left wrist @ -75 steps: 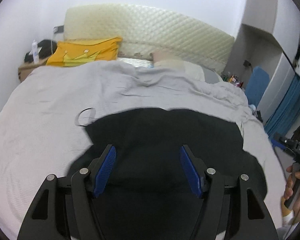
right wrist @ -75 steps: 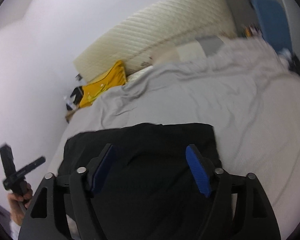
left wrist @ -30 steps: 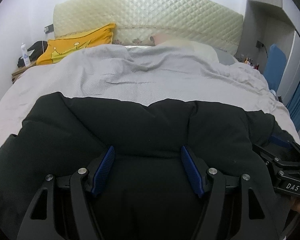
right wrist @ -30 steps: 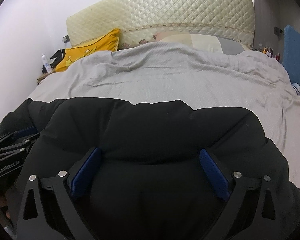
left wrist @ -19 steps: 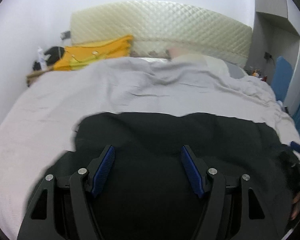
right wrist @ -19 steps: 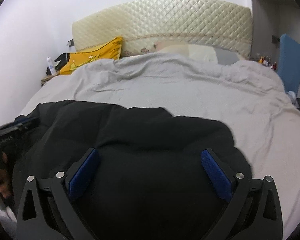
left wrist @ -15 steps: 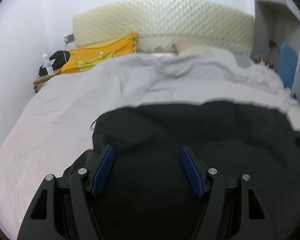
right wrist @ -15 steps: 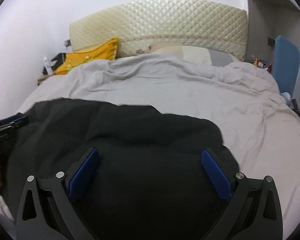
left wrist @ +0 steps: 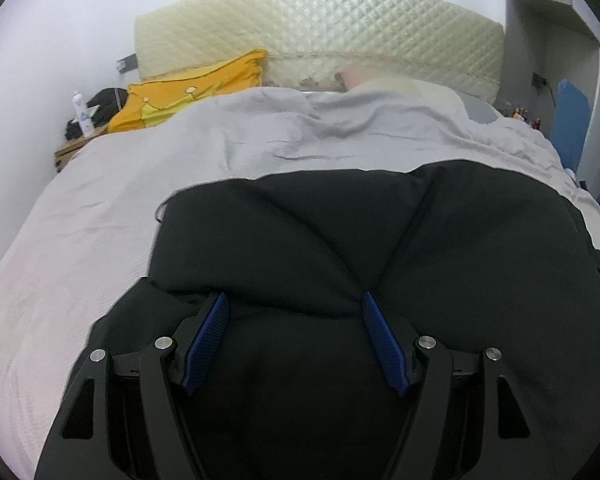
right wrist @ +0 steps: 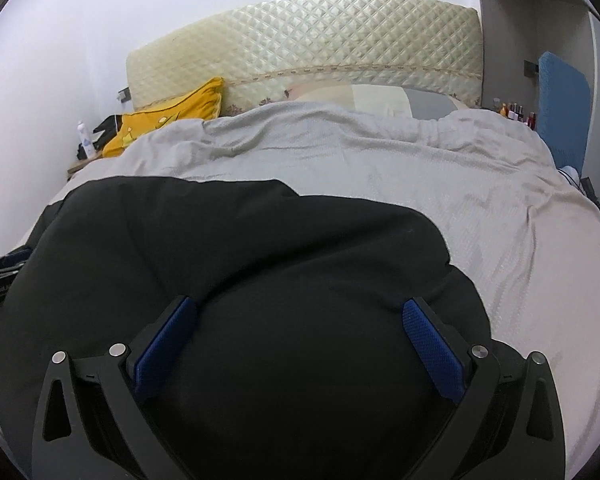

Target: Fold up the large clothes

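Note:
A large black garment (left wrist: 340, 248) lies spread on the near part of a bed with a grey cover (left wrist: 260, 144). It also fills the lower part of the right wrist view (right wrist: 260, 264). My left gripper (left wrist: 294, 306) is open, its blue pads wide apart, and black cloth bulges up between and over the fingers. My right gripper (right wrist: 300, 312) is open too, wider still, low over the garment's right part. The left gripper's body (right wrist: 0, 272) shows at the left edge of the right wrist view. The garment's near edge is hidden.
A quilted cream headboard (left wrist: 320, 36) stands at the far end, with a yellow pillow (left wrist: 192, 92) and pale pillows (right wrist: 380, 100) before it. A nightstand (left wrist: 70, 148) with a bottle is far left. A blue chair back (right wrist: 560, 100) stands on the right.
The black garment has been shifted and re-spread over the near bed. Both grippers dropped lower over it and stayed open. The fold ridge now lies between the left fingers.

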`<state>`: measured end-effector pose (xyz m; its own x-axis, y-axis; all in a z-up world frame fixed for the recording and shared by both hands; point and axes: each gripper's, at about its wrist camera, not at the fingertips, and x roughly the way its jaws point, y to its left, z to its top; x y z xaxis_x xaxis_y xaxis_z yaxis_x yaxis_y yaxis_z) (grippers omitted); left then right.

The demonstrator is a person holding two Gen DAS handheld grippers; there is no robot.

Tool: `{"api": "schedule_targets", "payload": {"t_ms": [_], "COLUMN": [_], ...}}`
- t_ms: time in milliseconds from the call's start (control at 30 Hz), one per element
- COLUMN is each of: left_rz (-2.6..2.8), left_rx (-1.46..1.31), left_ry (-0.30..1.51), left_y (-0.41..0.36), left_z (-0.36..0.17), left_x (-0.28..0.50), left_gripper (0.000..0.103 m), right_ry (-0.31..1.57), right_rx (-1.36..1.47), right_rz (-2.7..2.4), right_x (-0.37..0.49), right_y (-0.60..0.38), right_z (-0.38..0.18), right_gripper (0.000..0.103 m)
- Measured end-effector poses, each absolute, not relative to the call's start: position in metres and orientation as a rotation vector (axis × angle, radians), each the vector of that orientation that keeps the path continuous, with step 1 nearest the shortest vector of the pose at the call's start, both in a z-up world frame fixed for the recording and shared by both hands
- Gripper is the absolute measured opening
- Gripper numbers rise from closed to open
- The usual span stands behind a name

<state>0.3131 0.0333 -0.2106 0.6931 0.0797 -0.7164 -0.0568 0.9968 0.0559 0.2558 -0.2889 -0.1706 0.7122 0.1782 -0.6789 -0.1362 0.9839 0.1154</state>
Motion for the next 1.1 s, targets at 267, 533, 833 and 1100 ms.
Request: {"api": "schedule_targets", "payload": {"t_ms": [267,533,833,1100], "left_rz": [0.078,-0.014,-0.097,-0.156], "left_rx": [-0.077,-0.050,-0.030,-0.037], "left_ry": [0.719,0.589,0.457,0.374], "left_y": [0.021,-0.006,-0.024,-0.032], "left_z": [-0.137,-0.023,0.071,0.101], "left_x": [0.260,0.173,0.078,0.008], "left_gripper": [0.070,0.070,0.070,0.071], "right_ry": [0.673,0.464,0.309,0.221], "right_rx": [0.043,0.030,0.032,0.060], "right_rz": [0.190,0.205,0.250,0.250], "right_x": [0.216,0.133,0.044,-0.024], "right_y": [-0.287,-0.282,-0.277,-0.283], "right_z": [-0.093,0.044,0.137,0.160], "right_gripper": [0.103,0.103,0.103,0.103]}}
